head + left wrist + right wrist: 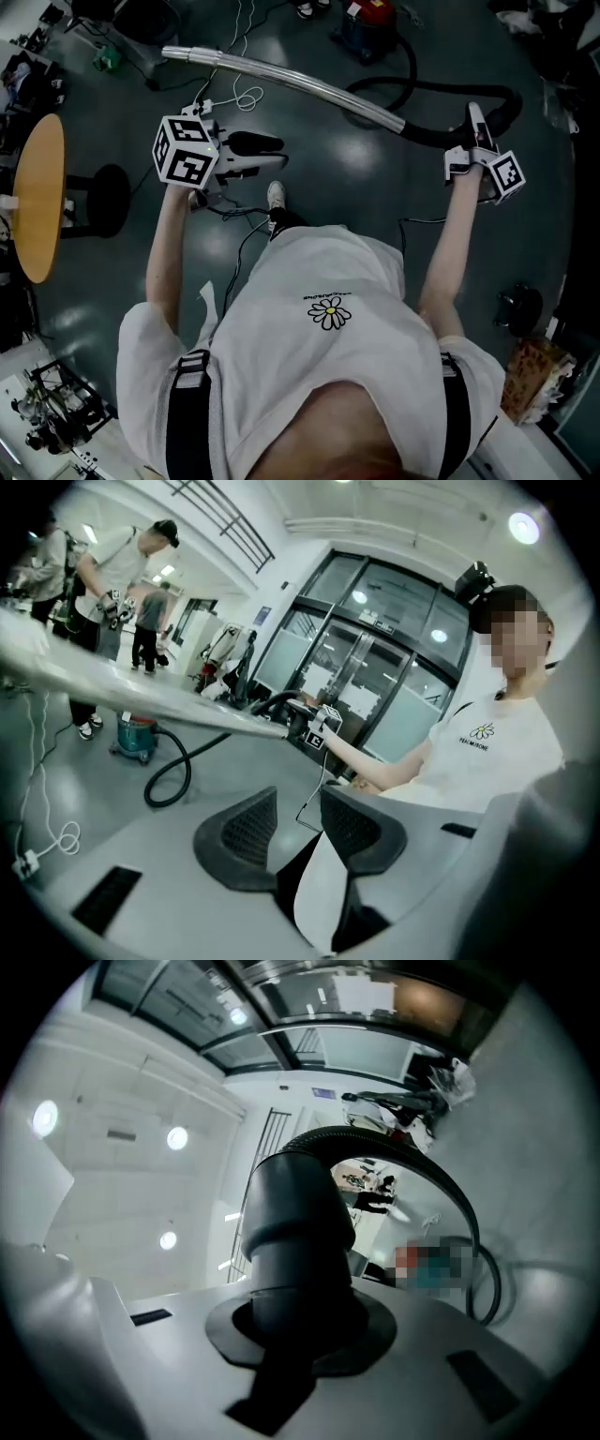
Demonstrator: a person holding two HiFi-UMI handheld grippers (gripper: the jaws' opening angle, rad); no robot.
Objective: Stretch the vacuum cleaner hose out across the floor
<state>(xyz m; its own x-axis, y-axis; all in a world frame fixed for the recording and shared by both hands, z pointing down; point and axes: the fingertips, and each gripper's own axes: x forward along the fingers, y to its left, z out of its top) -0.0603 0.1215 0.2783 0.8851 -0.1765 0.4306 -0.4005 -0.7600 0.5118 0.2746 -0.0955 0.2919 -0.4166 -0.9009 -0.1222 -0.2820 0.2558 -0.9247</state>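
Observation:
The vacuum's black hose (441, 89) loops from the canister (370, 23) at the top to a silver wand (281, 80) slanting up-left over the floor. My right gripper (476, 131) is shut on the hose's black cuff (295, 1222), which fills the space between its jaws (298, 1321). My left gripper (267, 155) hovers below the wand's middle, apart from it. Its jaws stand apart and are still widening, with nothing between them (298, 803). In the left gripper view the wand (141, 700) runs to the right gripper, and the canister (136, 735) sits on the floor.
A round wooden table (37, 197) and a black stool (108, 197) stand at the left. A white cable (239, 98) lies coiled under the wand. A patterned bag (534, 375) sits at the lower right. Other people (112, 564) stand far off.

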